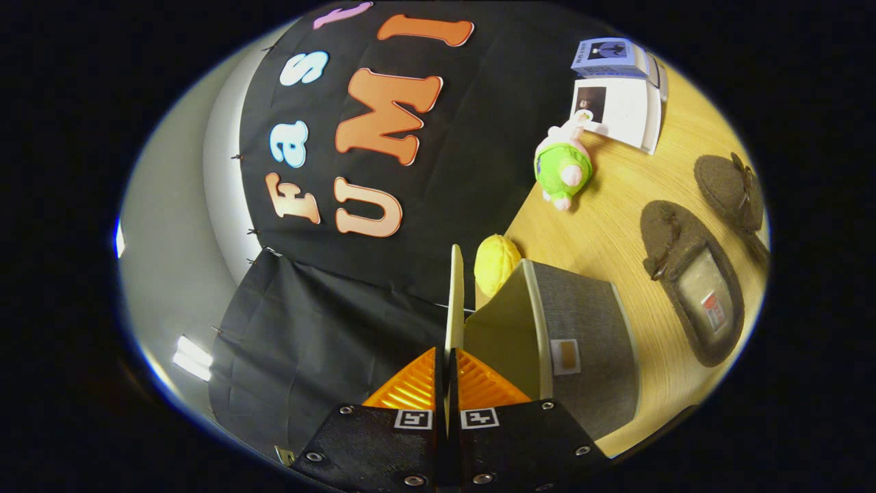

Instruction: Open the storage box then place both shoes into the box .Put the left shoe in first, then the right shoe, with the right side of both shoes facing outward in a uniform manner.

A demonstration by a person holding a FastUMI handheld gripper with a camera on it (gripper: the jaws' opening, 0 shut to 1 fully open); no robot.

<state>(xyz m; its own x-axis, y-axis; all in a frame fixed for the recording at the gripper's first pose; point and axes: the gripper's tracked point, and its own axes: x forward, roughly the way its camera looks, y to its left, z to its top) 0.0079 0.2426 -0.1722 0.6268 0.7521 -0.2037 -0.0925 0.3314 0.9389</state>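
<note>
fingers (446,383): you have them clamped on the lid (454,301) edge
step: opening the storage box (588,342), lid swung up
next: release, then fetch the left shoe (694,281)

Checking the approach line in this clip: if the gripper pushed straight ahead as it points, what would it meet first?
The gripper is shut on the box lid, edge-on between its fingers. Beyond the lid the black wall cloth probably comes next, though depth is unclear.
</note>
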